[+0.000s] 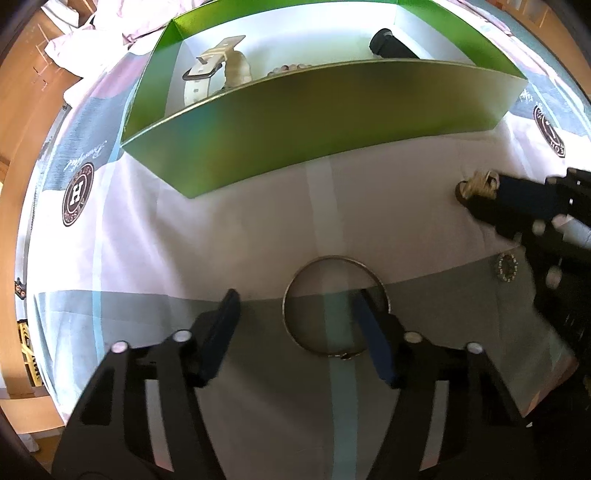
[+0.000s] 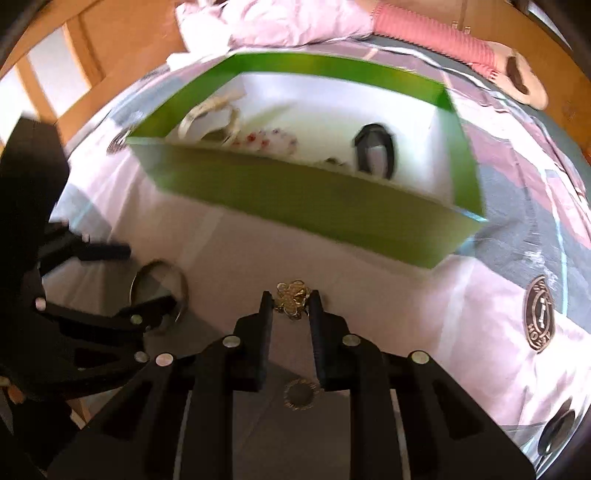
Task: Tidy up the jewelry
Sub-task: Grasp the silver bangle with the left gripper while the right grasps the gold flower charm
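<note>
A thin metal bangle (image 1: 295,277) lies flat on the patchwork sheet. My left gripper (image 1: 295,295) stands open over it, the right finger inside the ring, the left finger outside, neither pad pressing the rim. The right wrist view shows that bangle (image 2: 181,280) and the left gripper (image 2: 144,277) at the left. My right gripper (image 2: 290,299) is shut on a small gold ornament (image 2: 291,301) at its fingertips, low over the sheet. In the left wrist view the ornament (image 1: 478,184) and right gripper (image 1: 480,195) sit at the right. A small beaded ring (image 2: 301,395) lies under the right gripper.
A green box (image 1: 314,122) with a white inside stands just beyond both grippers. It holds a white watch (image 1: 207,77), a bead bracelet (image 1: 288,68) and a black item (image 1: 391,44). Rumpled pink bedding (image 2: 295,22) lies behind it. Wooden furniture (image 2: 122,33) borders the bed.
</note>
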A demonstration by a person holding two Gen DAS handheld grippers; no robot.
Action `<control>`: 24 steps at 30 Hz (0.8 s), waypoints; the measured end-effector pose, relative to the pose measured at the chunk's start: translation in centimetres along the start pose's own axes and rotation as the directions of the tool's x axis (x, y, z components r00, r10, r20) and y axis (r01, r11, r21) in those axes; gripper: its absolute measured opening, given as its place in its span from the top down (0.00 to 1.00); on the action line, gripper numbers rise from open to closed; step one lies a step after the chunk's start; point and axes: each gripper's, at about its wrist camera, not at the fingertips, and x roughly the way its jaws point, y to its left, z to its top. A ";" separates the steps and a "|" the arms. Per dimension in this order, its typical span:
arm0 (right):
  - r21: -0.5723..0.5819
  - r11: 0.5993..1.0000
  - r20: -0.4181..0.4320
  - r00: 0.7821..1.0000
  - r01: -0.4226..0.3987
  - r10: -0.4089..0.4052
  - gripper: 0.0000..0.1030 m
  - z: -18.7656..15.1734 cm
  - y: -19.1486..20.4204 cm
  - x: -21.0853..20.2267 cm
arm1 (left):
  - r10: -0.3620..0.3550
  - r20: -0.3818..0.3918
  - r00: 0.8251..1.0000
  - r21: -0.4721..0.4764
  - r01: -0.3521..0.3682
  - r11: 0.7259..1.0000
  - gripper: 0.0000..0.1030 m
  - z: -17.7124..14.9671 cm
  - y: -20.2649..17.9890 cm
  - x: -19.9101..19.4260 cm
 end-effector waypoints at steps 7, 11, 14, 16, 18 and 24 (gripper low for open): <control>0.155 0.987 -0.025 0.999 0.049 -0.046 0.81 -0.1 -4.1 -0.2 | -0.027 0.000 1.000 -0.034 0.027 0.999 0.54 0.2 1.3 -0.5; 0.168 0.984 -0.043 0.997 0.064 -0.057 0.80 -0.3 -4.3 0.3 | -0.033 -0.014 0.999 -0.082 0.032 0.996 0.41 0.6 3.0 -0.4; 0.166 0.984 -0.044 0.998 0.059 -0.052 0.80 -0.4 -4.2 0.3 | -0.081 -0.017 0.997 -0.108 0.078 0.991 0.38 0.6 3.9 -0.4; 0.159 0.985 -0.046 0.998 0.060 -0.053 0.80 -0.4 -4.0 0.4 | -0.109 0.001 0.994 -0.097 0.108 0.989 0.34 0.7 3.8 -0.7; 0.153 0.986 -0.053 0.997 0.060 -0.052 0.80 -0.6 -3.8 0.5 | -0.103 0.017 0.995 -0.059 0.104 0.993 0.28 0.6 3.2 -1.0; 0.135 0.989 -0.079 0.995 0.065 -0.054 0.74 -0.6 -3.3 1.1 | -0.054 -0.012 0.998 0.012 0.054 0.998 0.24 0.4 1.8 -0.3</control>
